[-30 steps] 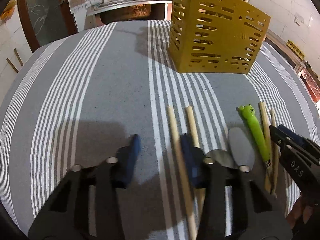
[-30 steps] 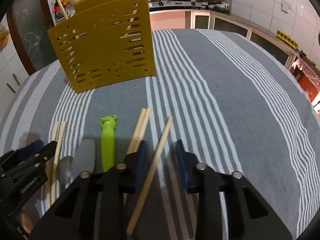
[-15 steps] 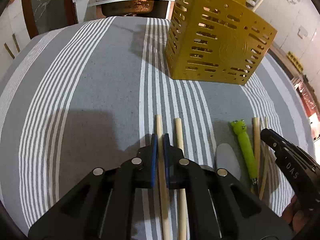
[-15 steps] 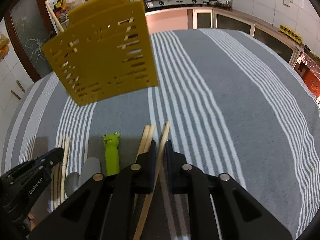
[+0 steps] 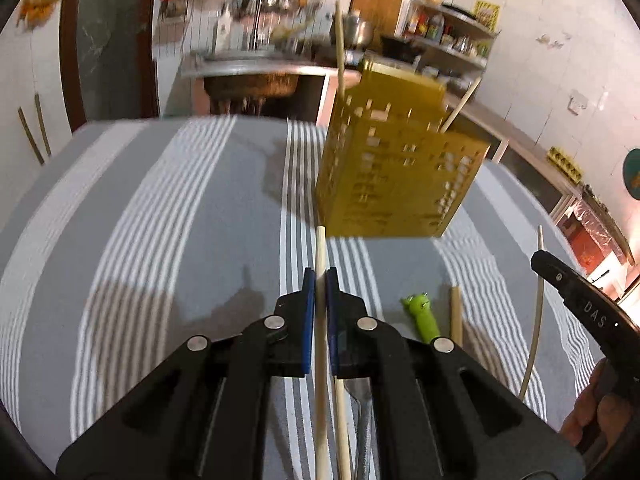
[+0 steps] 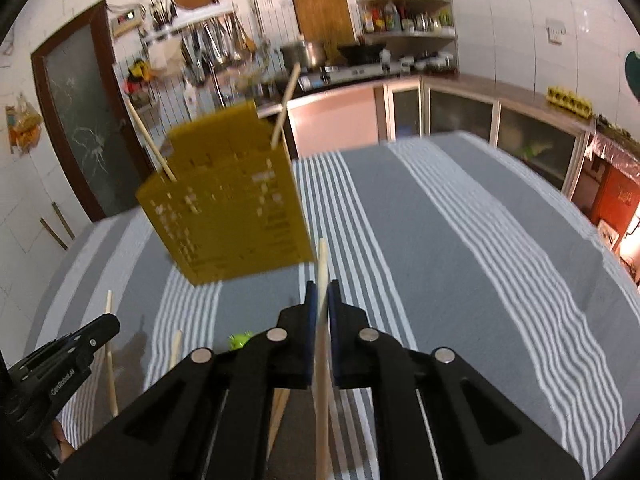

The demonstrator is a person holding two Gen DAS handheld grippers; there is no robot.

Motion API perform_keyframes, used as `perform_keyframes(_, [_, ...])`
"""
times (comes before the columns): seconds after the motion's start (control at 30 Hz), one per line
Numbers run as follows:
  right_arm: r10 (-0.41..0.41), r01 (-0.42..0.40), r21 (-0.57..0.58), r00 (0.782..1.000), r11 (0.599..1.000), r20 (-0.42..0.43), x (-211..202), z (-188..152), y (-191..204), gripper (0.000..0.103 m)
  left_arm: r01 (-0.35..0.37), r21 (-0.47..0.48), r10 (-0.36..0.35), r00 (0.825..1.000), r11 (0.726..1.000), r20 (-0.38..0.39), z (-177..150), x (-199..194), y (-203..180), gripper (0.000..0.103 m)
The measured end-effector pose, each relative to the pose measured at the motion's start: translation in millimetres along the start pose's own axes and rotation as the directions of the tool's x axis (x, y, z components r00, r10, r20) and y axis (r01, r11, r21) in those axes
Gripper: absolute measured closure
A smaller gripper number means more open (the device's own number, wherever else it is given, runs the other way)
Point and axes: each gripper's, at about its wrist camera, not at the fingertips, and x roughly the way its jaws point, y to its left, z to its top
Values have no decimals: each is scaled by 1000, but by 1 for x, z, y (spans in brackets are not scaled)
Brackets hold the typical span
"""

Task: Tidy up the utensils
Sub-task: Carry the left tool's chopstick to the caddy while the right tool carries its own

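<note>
Both tools (image 5: 318, 276) (image 6: 321, 289) clamped on chopsticks (image 5: 320, 248) (image 6: 322, 264)

A home kitchen: a gas stove (image 6: 352, 74) with pots, ladles hanging on a wall rack (image 6: 216, 50), a shelf of bottles (image 6: 404, 16), tiled walls, and what looks like a sink (image 5: 250, 76), blurred.

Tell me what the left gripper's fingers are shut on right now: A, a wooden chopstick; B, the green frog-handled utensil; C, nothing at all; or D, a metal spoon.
A: in the left wrist view the left gripper has its blue fingers pressed on a wooden chopstick, while the green frog-handled utensil lies on the striped tablecloth.
</note>
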Motion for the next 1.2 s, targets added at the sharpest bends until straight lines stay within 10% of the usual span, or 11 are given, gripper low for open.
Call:
perform_keyframes(0.53, [108,-82,-117,964,990,242,-67,-2,13,97,-24,51,11,971,998,240,-1,-58,-1,99])
perform_keyframes(1.2, [126,-60,-189,923,980,363,-86,3,20,97,-73,127,26,939,989,343,17,-78,-18,99])
